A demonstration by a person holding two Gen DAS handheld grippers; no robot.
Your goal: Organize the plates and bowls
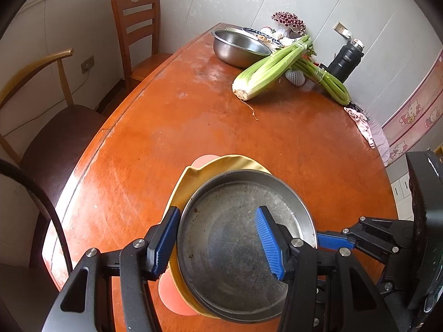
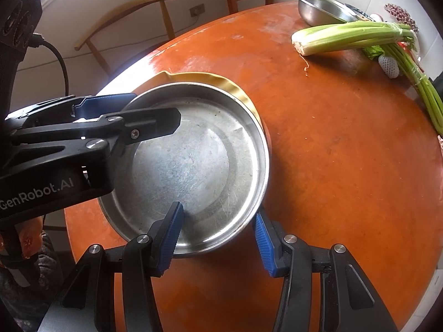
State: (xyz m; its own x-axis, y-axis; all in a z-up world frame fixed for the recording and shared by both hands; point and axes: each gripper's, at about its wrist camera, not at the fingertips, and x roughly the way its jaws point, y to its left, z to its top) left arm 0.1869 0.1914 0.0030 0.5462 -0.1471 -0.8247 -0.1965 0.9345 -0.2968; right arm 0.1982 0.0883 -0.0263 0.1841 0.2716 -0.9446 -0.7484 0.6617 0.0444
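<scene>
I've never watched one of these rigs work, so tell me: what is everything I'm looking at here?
metal pan: one, grey steel, near table edge, stacked on the gold plate
gold plate: one, yellow-gold, under the pan
pink plate: one, pink, bottom of the stack
steel bowl: one, silver, far end
celery: two bunches, green, beside the bowl
flask: one, black, far right
table: one, orange-brown
chairs: two, wooden
left gripper: black, blue pads straddling the pan's left rim
right gripper: black, blue pads straddling its near rim
</scene>
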